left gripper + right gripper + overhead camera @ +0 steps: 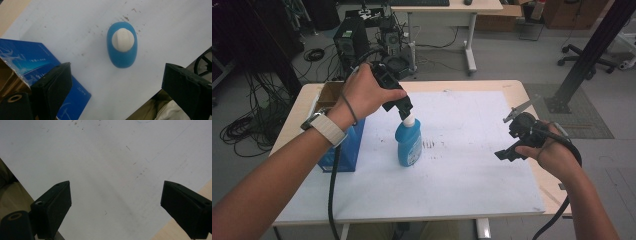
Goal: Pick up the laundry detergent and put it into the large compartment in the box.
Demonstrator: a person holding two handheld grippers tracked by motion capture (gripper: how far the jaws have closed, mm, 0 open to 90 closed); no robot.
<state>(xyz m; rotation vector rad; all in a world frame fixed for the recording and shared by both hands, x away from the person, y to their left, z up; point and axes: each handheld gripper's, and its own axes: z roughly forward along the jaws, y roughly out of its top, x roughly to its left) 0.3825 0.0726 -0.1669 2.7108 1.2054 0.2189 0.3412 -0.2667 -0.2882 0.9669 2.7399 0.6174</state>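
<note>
A blue bottle (408,145) with a white cap (409,120) stands upright on the white sheet (462,165) that covers most of the desk (512,86). In the high view the bottle is a little left of the middle of the sheet, and some small brown marks (430,144) are on the sheet just to its right.

The left gripper (403,108) hangs directly above the bottle, pointing down, and is held by the left hand (368,92). In the high view its tip looks very close to the cap, but I cannot tell from there if it touches. In the left gripper view the jaws stand wide apart, one on each side of the picture, and the bottle (122,45) is seen from above between them, farther down, with its cap (123,39) in the middle. The jaws hold nothing.

A blue box (343,147) stands on the desk to the left of the bottle, near it but apart, partly behind the left forearm. A brown cardboard box (330,95) is just behind it, at the left edge of the desk.

The right gripper (512,145) is held by the right hand (552,152) over the right edge of the desk, well apart from the bottle. In the right gripper view its jaws are also wide apart and empty, and below them there is the bare sheet (105,165) with a few faint marks, and a corner of the wooden desk (197,192).
</note>
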